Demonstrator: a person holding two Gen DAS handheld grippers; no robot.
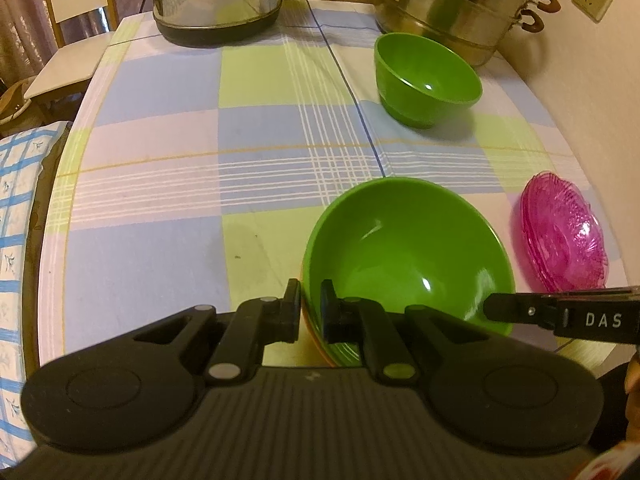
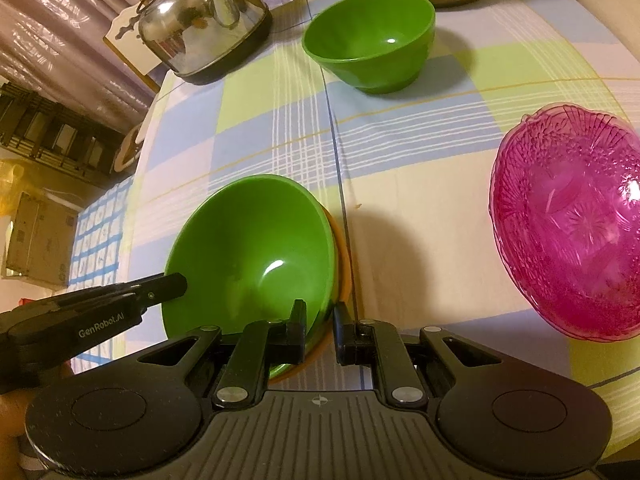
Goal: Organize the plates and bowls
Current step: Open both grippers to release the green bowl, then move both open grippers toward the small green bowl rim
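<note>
Left wrist view: our left claw (image 1: 311, 307) pinches the near-left rim of the big green bowl (image 1: 408, 248), one finger outside, one inside. An orange dish (image 1: 316, 340) shows just under that rim, so the bowl seems nested in it. The right claw (image 1: 496, 312) comes in from the right, its tip at the bowl's right edge. Ahead of us, well apart, sits the small green bowl (image 1: 428, 80); right of the claw, the pink glass plates (image 1: 564, 232) lie on the table (image 1: 160, 184).

Right wrist view: our right claw (image 2: 320, 324) pinches the bowl's near-right rim (image 2: 248, 256), with the orange edge (image 2: 344, 264) between its fingers too. The left claw (image 2: 172, 282) holds the opposite rim. Pink plates (image 2: 568, 224) are to the right, small bowl (image 2: 372, 40) ahead.

We judge a two-handed move of the stack: keep both pinches firm, lift level, avoid tilting, and steer clear of the pink plates.
</note>
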